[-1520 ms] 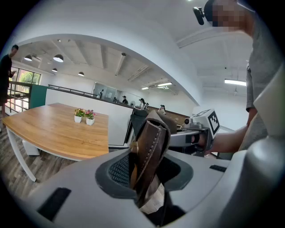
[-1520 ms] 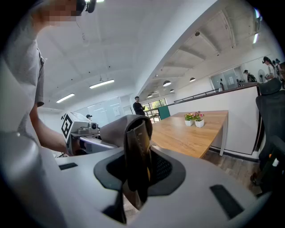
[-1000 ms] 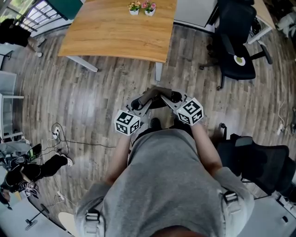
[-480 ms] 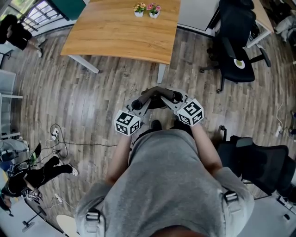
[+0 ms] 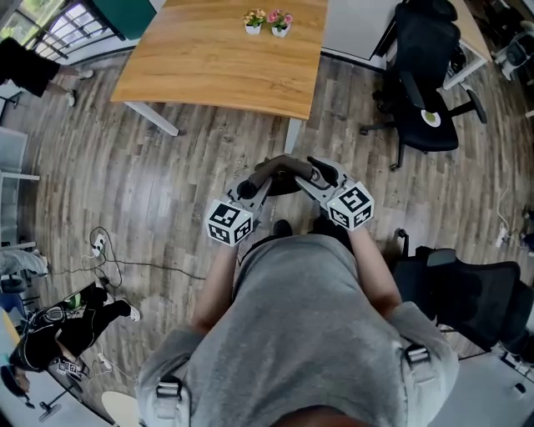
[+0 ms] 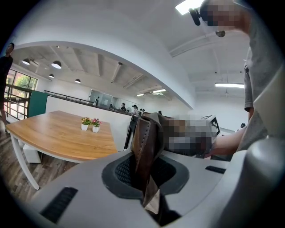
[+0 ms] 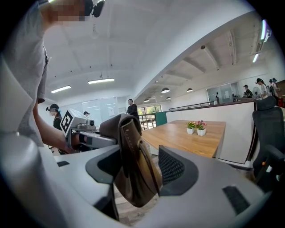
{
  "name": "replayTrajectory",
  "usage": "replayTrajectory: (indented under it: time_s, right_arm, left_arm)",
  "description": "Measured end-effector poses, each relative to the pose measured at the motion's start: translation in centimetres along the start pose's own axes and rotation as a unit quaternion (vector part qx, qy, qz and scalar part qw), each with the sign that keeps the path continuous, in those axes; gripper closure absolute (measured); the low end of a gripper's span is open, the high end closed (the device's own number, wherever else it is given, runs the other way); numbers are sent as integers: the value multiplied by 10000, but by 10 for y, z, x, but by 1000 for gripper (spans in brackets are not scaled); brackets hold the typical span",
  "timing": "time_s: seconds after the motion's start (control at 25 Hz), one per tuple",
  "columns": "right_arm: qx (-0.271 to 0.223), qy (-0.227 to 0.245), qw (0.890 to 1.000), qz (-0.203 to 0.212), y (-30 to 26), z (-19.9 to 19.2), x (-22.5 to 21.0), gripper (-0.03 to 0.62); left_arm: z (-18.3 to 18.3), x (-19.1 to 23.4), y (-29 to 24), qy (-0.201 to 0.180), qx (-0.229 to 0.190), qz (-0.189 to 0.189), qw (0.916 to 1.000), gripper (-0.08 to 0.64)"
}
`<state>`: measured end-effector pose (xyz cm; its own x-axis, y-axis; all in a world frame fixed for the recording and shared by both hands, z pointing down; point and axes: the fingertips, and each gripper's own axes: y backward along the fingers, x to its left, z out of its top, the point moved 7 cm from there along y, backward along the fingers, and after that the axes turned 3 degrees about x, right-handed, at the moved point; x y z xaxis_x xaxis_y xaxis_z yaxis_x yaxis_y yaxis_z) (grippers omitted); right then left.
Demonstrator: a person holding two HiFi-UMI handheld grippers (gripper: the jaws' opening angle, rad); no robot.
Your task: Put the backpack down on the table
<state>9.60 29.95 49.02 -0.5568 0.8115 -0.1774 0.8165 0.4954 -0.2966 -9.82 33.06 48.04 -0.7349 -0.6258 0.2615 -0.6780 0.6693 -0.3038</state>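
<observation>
A brown leather strap [image 5: 282, 166] of the backpack runs between my two grippers, in front of the person's body and above the floor. The rest of the bag I cannot make out. My left gripper [image 5: 253, 182] is closing, and its pads pinch the strap [image 6: 143, 147] on both sides. The jaws of my right gripper [image 5: 315, 171] are opening; the strap [image 7: 133, 169] hangs between them against one pad, with a gap to the other. The wooden table [image 5: 219, 60] stands ahead, apart from both grippers.
Two small flower pots [image 5: 268, 20] sit at the table's far edge. A black office chair [image 5: 426, 90] stands at the right and another chair [image 5: 469, 293] close by the person's right side. Cables [image 5: 105, 247] lie on the wood floor at the left.
The right gripper's jaws have spread apart and come off the strap. The left gripper's jaws have drawn in onto the strap, and that hand has shifted a little forward.
</observation>
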Motion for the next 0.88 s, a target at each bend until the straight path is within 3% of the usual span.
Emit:
replayTrajectory:
  time_s: [0.08,0.2,0.32,0.4,0.56,0.88]
  right_arm:
    - [18,-11,9999,-104,2,-2,0,316]
    - [47,-24,9999,-94,7,-4,3,318]
    - [38,14,10000,31,9,-5,9,394]
    - [20,4,10000,71,7,-7,12,397]
    - [-39,4,9999,108,1,-3,12,469]
    - [28,100,9999,110,-10,-2,-7,486]
  left_arm:
    - [1,3,2,14,-40,6,10000,505]
    - [3,5,7,-6,-72,26,10000,505]
    - [3,5,8,-101,-56,15,9999,506]
    - [3,4,7,-158,-24,-8,9999,506]
    - [6,8,5,-156,-26,-22,9999,505]
    - [8,19,-11,-176,22,22,9998,505]
